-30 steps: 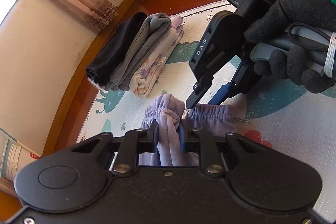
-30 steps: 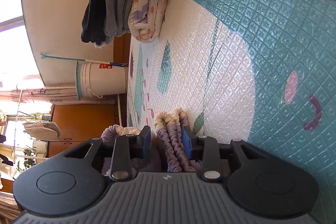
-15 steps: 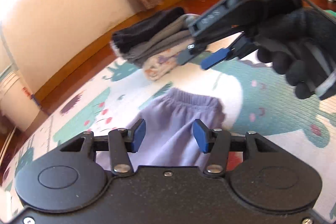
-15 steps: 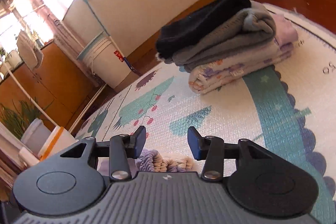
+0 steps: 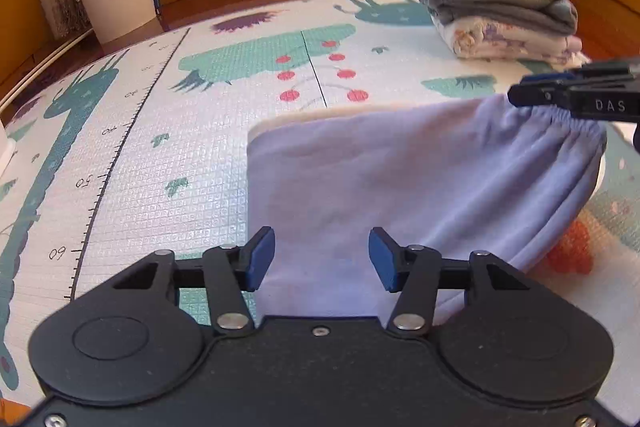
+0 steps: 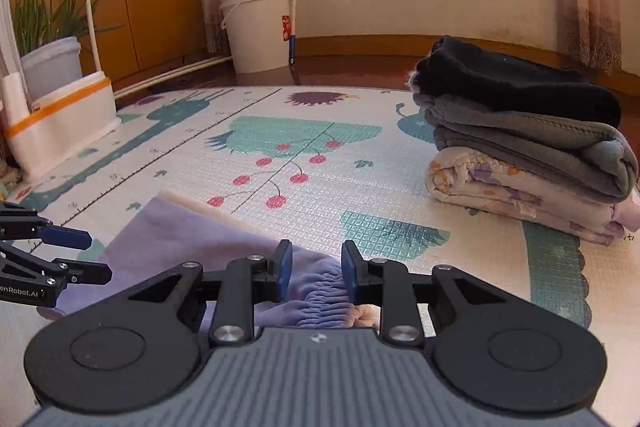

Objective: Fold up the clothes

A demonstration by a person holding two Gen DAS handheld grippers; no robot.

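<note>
Three folded garments [image 6: 528,147] sit stacked at two o'clock on the mat [image 6: 360,195]; the lavender pants [image 5: 400,187] lie unfinished. Left gripper [image 5: 322,259] spread; right gripper [image 6: 316,269] spread over the waistband.

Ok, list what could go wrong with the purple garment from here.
Both the left gripper and right gripper are open over the purple garment, so a careless regrasp could rumple its flat fold. Its gathered waistband sits bunched between the right fingers, so closing there may catch uneven layers.
</note>
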